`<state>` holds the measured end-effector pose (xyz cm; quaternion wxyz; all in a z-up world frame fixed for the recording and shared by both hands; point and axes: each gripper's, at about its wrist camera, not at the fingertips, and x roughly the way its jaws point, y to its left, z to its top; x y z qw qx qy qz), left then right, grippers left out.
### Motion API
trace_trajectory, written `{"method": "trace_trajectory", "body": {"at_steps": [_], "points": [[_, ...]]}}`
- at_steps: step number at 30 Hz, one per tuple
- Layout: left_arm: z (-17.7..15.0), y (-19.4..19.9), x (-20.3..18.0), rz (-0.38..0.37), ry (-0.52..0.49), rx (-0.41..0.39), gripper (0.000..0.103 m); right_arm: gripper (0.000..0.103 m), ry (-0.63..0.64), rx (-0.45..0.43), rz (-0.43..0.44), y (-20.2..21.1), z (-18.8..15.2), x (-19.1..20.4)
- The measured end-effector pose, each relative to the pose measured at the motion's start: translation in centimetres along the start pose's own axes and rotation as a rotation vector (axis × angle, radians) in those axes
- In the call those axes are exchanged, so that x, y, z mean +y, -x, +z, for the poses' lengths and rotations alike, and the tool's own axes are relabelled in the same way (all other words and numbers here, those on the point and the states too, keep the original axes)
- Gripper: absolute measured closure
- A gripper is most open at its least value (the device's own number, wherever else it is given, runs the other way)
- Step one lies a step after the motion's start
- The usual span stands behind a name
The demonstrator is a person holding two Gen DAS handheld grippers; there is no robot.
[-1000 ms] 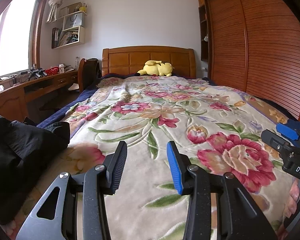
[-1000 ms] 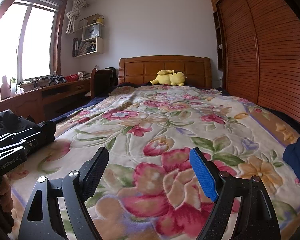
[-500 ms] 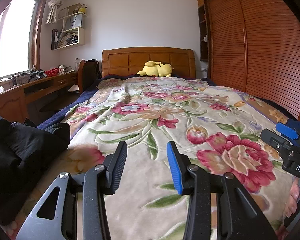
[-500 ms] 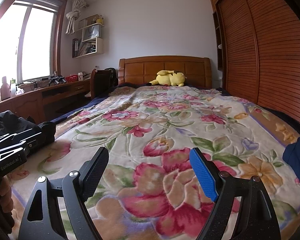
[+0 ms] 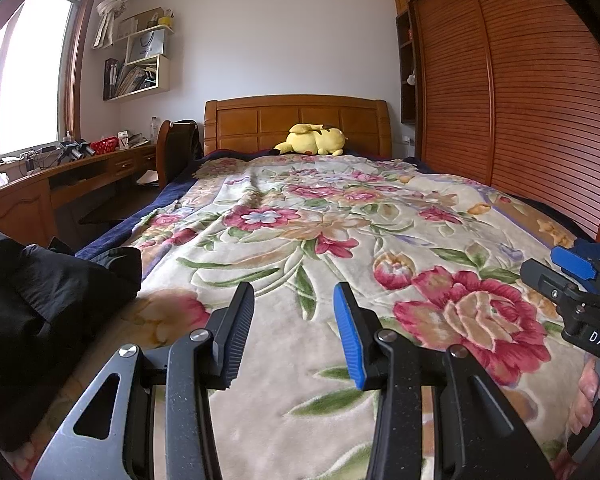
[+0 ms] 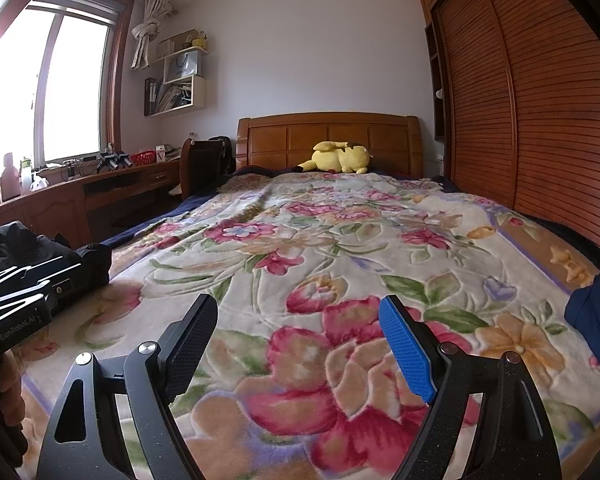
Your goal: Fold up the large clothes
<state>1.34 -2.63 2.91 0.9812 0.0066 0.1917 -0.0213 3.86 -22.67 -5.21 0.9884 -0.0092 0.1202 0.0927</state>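
left gripper [image 5: 294,328]: my black speckled frame, silver screws, one black pad, one blue
right gripper [image 6: 300,344]: same build, "DAS" marking

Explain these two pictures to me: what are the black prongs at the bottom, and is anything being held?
There is no robot here. A person holds a hand tool with a two-finger claw in each hand, and a small camera on each tool looks forward along its fingers. One picture comes from the left claw, the other from the right claw. Each view also catches the other tool at its edge, with the person's fingers wrapped round the handle.

Both claws are open and hold nothing; the right one stands wider. They hover over a bed covered by a floral blanket. A black garment lies crumpled at the left edge, and something dark blue lies at the right. A yellow plush toy rests by the headboard.
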Motion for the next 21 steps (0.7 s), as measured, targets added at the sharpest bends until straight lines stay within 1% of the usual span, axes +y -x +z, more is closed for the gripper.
{"method": "trace_trajectory", "body": {"at_steps": [21], "points": [[-0.04, 0.02, 0.00, 0.001, 0.000, -0.002, 0.061, 0.019, 0.001, 0.001, 0.007, -0.05, 0.09, -0.12]]}}
